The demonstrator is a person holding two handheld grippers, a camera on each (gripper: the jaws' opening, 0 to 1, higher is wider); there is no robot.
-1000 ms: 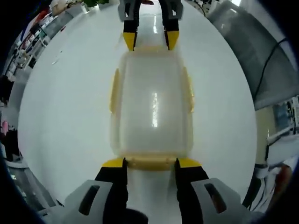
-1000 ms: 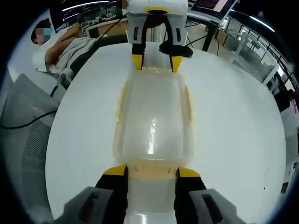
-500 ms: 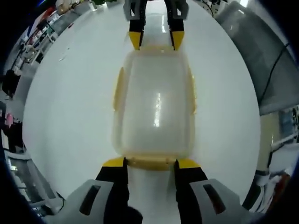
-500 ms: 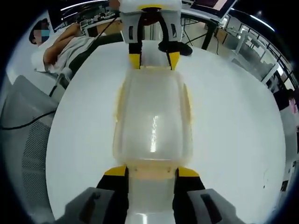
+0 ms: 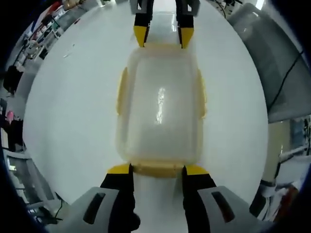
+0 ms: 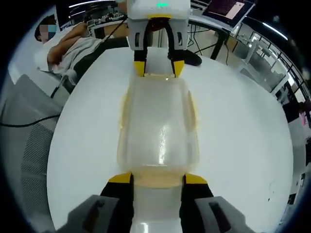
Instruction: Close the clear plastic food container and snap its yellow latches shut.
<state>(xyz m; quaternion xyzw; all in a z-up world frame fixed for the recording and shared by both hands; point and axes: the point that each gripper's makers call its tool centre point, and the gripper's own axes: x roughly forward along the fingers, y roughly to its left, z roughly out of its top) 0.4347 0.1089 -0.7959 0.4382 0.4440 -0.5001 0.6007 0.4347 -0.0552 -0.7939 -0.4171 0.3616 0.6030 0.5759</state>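
Round white table (image 5: 63,111) spread wide under everything, glossy and catching a streak of ceiling light. Lying near its middle, lid on, the clear plastic container (image 5: 159,104), long axis running straight from one gripper to the other. Yellow latches along both long sides, left latch (image 5: 120,91) and right latch (image 5: 200,93) lying flat against the walls; whether clicked home, cannot tell. Left gripper (image 5: 157,170) at the near short end, yellow-tipped jaws spread about as wide as the end latch (image 5: 158,169) and set on either side of it, tips right at the rim, gripping nothing that can be made out. Right gripper (image 5: 163,36) at the far short end in the left gripper view, jaws likewise parted and straddling that end, yellow tips just touching the lid edge. Same standoff from the other side: right gripper (image 6: 156,178) low in its own view, spread around a pale yellow end latch (image 6: 158,177), with the left gripper (image 6: 158,68) facing it across the container (image 6: 158,126). Beyond the table edge in the right gripper view, a person (image 6: 73,46) in a pale top leaning over a desk on the far left, and a laptop (image 6: 227,8) open at the far right.
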